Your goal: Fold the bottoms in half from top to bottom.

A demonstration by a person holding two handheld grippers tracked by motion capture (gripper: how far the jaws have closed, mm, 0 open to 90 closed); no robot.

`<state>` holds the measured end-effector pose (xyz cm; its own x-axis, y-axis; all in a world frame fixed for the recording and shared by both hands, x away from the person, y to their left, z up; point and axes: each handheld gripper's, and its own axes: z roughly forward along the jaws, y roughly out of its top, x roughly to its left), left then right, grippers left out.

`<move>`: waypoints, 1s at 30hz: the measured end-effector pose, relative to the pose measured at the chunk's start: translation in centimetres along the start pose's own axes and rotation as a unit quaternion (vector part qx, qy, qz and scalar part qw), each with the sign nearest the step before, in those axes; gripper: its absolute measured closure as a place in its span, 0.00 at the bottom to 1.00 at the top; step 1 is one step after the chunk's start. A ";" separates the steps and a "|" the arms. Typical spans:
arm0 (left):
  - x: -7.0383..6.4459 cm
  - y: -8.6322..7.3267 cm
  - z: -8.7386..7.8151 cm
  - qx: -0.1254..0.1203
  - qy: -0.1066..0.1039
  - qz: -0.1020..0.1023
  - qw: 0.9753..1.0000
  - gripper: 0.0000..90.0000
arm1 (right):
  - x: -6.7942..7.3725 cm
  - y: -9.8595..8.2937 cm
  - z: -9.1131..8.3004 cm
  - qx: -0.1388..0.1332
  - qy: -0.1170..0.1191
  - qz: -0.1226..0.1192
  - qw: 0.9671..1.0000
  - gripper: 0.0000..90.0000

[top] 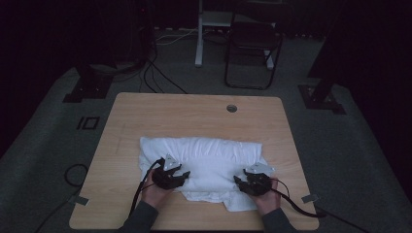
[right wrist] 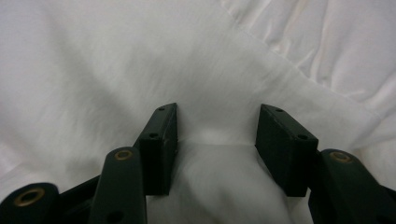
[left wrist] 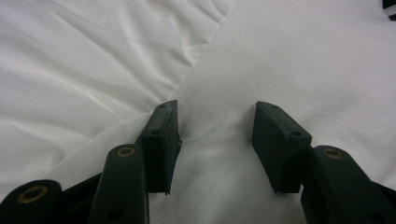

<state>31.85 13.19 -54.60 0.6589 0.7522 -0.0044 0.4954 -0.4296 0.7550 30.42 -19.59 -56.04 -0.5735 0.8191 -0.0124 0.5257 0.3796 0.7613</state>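
Resting on the white cloth (top: 209, 160), both grippers (top: 186, 174) (top: 238, 180) gape

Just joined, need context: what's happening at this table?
A person is working a white cloth on a wooden table with a gripper in each hand. The left gripper and right gripper are both open, jaws pressed down on the cloth near its front edge with fabric between them. The cloth lies bunched and partly folded.

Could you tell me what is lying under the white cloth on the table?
The white cloth lies on the wooden table, bare around it. Anything beneath its folds is covered and cannot be seen.
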 end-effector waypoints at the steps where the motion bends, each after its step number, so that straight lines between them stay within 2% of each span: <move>1: 0.2 0.1 0.3 0.001 0.002 -0.002 1.000 0.57 | 0.0 0.1 0.3 0.002 -0.003 -0.001 1.000 0.54; 2: 0.3 0.2 0.4 0.001 0.005 -0.004 1.000 0.57 | -0.1 0.6 0.8 0.004 -0.010 -0.005 1.000 0.54; 10: 2.0 1.3 1.6 0.000 0.026 -0.018 1.000 0.58 | -1.0 2.5 3.2 -0.001 -0.026 -0.002 1.000 0.54; 18: 4.2 2.3 2.7 -0.003 0.037 -0.039 0.999 0.58 | -1.9 4.2 5.2 -0.008 -0.028 0.007 1.000 0.54; 21: 4.6 2.6 2.5 -0.002 0.028 -0.050 0.998 0.57 | -2.0 4.4 5.5 -0.009 -0.025 0.008 1.000 0.54; 22: 4.8 2.6 2.1 -0.006 0.024 -0.060 0.998 0.56 | -2.1 4.4 5.5 -0.010 -0.025 0.007 1.000 0.54; 23: 5.1 2.7 1.6 -0.016 0.027 -0.069 0.997 0.52 | -2.0 4.3 5.5 -0.012 -0.024 0.008 1.000 0.54; 24: 5.1 2.7 1.6 -0.016 0.027 -0.069 0.997 0.49 | -2.0 4.3 5.5 -0.012 -0.024 0.008 1.000 0.54; 25: 5.8 2.8 -0.2 -0.046 0.048 -0.081 0.995 0.43 | -2.1 4.1 5.5 -0.018 -0.022 0.010 1.000 0.54; 26: 6.4 2.7 -1.0 -0.055 0.062 -0.087 0.993 0.41 | -2.1 4.1 5.5 -0.018 -0.022 0.009 1.000 0.54; 27: 6.4 2.7 -1.0 -0.055 0.062 -0.087 0.993 0.39 | -2.2 4.1 5.5 -0.018 -0.021 0.009 1.000 0.54; 28: 7.7 2.4 -2.2 -0.060 0.100 -0.117 0.986 0.32 | -2.2 4.1 5.5 -0.018 -0.021 0.009 1.000 0.54; 29: 8.7 2.1 -2.6 -0.059 0.118 -0.136 0.982 0.29 | -2.1 4.1 5.5 -0.018 -0.022 0.010 1.000 0.54; 30: 9.2 1.9 -2.8 -0.057 0.127 -0.146 0.979 0.26 | -2.1 4.1 5.5 -0.019 -0.023 0.010 1.000 0.54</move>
<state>37.29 20.66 -51.39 0.3289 0.9412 -0.0779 0.5661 -0.1305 0.8139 37.22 -17.39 -56.47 -0.5337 0.8453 -0.0257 0.5120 0.3471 0.7858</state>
